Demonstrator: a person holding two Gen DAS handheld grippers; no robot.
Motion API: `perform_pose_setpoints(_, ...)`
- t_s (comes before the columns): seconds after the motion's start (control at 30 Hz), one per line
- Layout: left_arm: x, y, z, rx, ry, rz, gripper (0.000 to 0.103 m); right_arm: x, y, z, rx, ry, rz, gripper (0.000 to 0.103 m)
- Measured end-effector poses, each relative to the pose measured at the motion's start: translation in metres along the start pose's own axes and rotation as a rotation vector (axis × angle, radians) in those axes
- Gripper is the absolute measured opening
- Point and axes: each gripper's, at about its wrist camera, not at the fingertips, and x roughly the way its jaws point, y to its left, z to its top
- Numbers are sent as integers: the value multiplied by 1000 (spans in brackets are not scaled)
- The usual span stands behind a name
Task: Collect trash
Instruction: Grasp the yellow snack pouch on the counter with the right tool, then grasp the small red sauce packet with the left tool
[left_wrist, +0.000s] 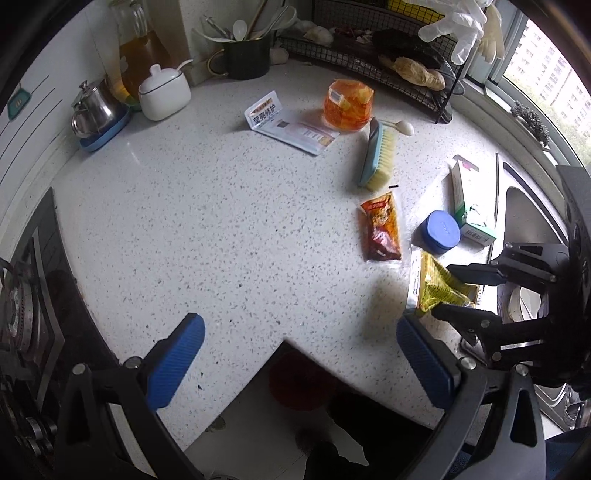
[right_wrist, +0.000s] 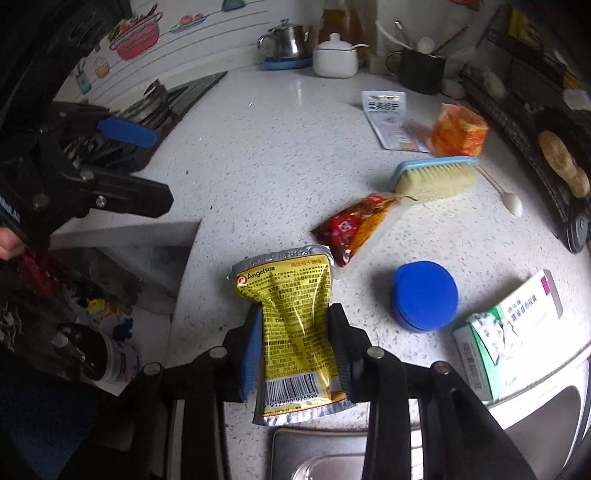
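Note:
My right gripper (right_wrist: 297, 314) is shut on a yellow foil packet (right_wrist: 291, 314), its pads squeezing the packet's middle just above the speckled counter (right_wrist: 258, 147). The left wrist view shows the same packet (left_wrist: 439, 284) pinched in that gripper (left_wrist: 445, 291) at the right. My left gripper (left_wrist: 299, 326) hangs open over the counter's front notch, holding nothing. Loose on the counter lie a red sauce sachet (right_wrist: 351, 229), a white sachet (right_wrist: 388, 118), an orange jelly cup (right_wrist: 458, 131) and a torn medicine box (right_wrist: 513, 328).
A blue round tin (right_wrist: 424, 295) and a blue-backed brush (right_wrist: 432, 177) lie near the packet. The steel sink (right_wrist: 317, 450) is just behind my right gripper. A stove (left_wrist: 22, 295) lies left; jars, a kettle and a wire rack (left_wrist: 388, 62) line the back.

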Motion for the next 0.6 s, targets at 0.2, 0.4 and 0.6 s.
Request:
perform_pose_setpoints(0.2,11,-22,30,31,-19,-30,103,-40,-43,5,260,-94,-51,33)
perform_pose_setpoints(0.4,41,-49,55,104,8,-33,103,-53,-66,5,386,-117,-132,33)
perform_pose_setpoints(0.6,73,-63,70,140,49,-9,103,-51,-75,-1,437,-140,-150,33)
